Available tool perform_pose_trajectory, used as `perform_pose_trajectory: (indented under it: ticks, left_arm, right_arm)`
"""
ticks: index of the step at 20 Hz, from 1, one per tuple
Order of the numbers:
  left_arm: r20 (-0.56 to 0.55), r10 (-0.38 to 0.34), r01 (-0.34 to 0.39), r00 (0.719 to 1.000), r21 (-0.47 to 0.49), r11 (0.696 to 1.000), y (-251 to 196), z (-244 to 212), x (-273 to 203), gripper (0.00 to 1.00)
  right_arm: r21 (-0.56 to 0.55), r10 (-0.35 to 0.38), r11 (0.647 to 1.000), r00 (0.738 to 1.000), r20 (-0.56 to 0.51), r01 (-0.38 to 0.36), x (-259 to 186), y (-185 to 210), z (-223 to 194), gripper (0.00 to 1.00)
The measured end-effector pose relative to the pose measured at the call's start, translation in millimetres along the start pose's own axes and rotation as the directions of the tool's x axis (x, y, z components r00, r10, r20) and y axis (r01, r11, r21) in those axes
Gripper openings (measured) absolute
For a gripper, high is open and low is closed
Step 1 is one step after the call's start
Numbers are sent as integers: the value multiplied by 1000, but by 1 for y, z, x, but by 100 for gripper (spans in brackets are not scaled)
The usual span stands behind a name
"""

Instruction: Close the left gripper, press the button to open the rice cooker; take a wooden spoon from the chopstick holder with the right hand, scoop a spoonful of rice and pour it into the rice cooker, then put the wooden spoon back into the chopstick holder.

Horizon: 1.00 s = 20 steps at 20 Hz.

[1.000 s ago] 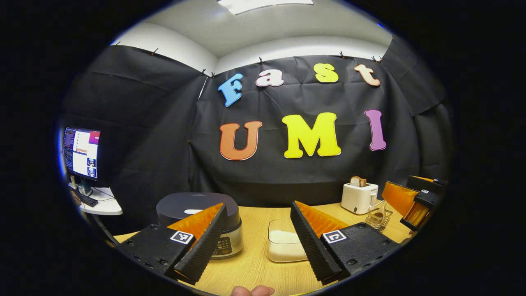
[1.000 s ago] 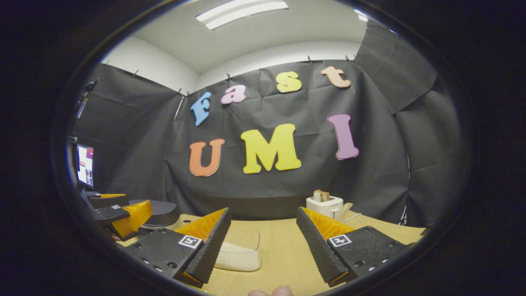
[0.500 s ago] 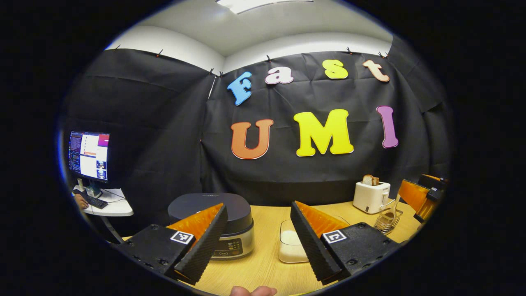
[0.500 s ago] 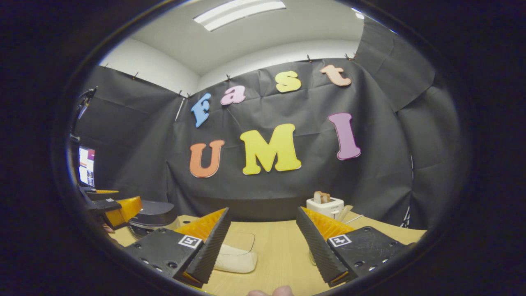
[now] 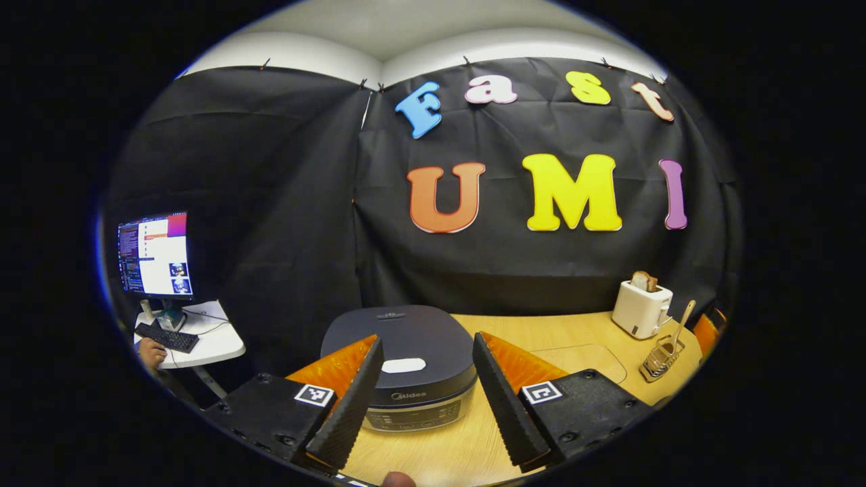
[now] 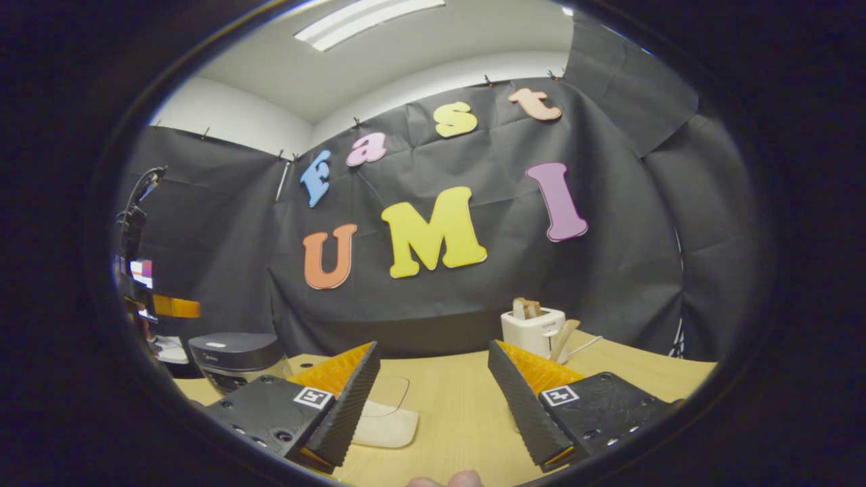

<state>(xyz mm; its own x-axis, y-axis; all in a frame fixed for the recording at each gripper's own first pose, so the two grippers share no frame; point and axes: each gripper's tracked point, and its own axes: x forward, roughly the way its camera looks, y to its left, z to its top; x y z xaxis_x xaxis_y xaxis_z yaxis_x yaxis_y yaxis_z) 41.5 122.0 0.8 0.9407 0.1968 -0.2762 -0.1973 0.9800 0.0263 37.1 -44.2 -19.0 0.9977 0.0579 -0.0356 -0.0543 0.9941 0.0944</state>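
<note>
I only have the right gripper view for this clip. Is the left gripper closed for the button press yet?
Observer: No. The left gripper is open, its fingers framing the rice cooker.
Operator: Where is the button?
Observer: A white button sits on top of the lid, near its front edge.
Operator: And the spoon?
Observer: The wooden spoon stands in the wire chopstick holder, beside the toaster.

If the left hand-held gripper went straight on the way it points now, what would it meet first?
Most likely the rice cooker: its closed lid sits framed between the open fingers of the left hand-held gripper, white button near centre. Depth is unclear.
</note>
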Motion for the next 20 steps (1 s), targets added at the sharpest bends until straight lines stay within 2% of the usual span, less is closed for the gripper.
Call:
perform_pose_trajectory:
  ticks: [1,2,5,6,7,9,10,11,12,14,16,17,20]
  left_arm:
    - [-39,10,-10,999,1,1000,7,-5,6,83]
    - [-59,19,-19,998,3,1000,12,-7,11,81]
    - [-125,15,-14,992,5,1000,16,-13,27,76]
    - [-145,24,-24,989,4,1000,18,-14,31,70]
    - [-164,23,-23,986,2,1000,20,-16,35,70]
    - [-217,-20,13,976,-33,999,11,-22,43,50]
    - [-246,-48,32,968,-67,997,6,-26,47,31]
    - [-276,-72,46,958,-97,994,3,-30,50,31]
    - [-298,-80,46,951,-117,992,3,-32,54,21]
    - [-330,-60,18,942,-131,991,11,-35,60,11]
    - [-355,-54,5,933,-136,991,11,-38,64,3]
    - [-370,-55,4,928,-137,991,9,-40,64,3]
    - [-392,-38,-10,919,-120,993,8,-45,66,3]
  right_arm:
    - [1,3,1000,1000,-3,-3,2,0,-2,92]
    - [1,3,1000,1000,-7,-2,3,-2,-5,95]
    - [-2,8,1000,1000,-20,-8,7,-5,-9,95]
    - [-2,13,1000,1000,-23,-13,7,-5,-12,95]
    - [2,14,1000,1000,-22,-14,8,-6,-11,95]
    - [12,12,1000,1000,-20,-12,10,-10,-12,95]
    - [16,12,1000,1000,-18,-12,10,-10,-12,92]
    - [19,14,1000,1000,-18,-13,11,-11,-12,92]
    - [21,16,1000,1000,-17,-16,10,-11,-13,92]
    - [22,13,1000,1000,-9,-13,9,-16,-11,92]
    - [29,4,1000,1000,0,-4,10,-23,-10,92]
    - [35,-2,999,1000,1,2,11,-27,-9,95]
    - [53,-5,999,1000,-7,6,15,-32,-14,96]
